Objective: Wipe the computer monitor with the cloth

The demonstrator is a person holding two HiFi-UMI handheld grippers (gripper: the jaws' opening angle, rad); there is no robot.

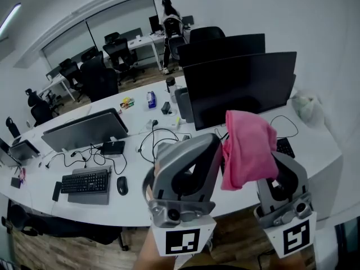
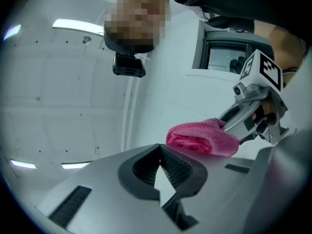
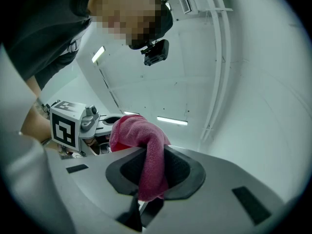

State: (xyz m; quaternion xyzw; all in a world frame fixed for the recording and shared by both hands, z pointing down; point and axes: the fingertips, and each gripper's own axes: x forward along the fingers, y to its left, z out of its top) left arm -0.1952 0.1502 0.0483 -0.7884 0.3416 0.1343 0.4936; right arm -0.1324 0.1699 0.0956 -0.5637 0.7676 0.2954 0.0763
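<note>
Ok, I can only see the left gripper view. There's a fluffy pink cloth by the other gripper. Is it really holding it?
Observer: Yes. In the right gripper view the fluffy pink cloth runs between the right gripper's jaws, which are shut on it.
Operator: Where's the screen to wipe?
Observer: The head view shows a wide black flat computer monitor standing on the long white desk, beyond the cloth.
Operator: What else is on the desk?
Observer: A black keyboard and a black mouse lie to the monitor's left.
</note>
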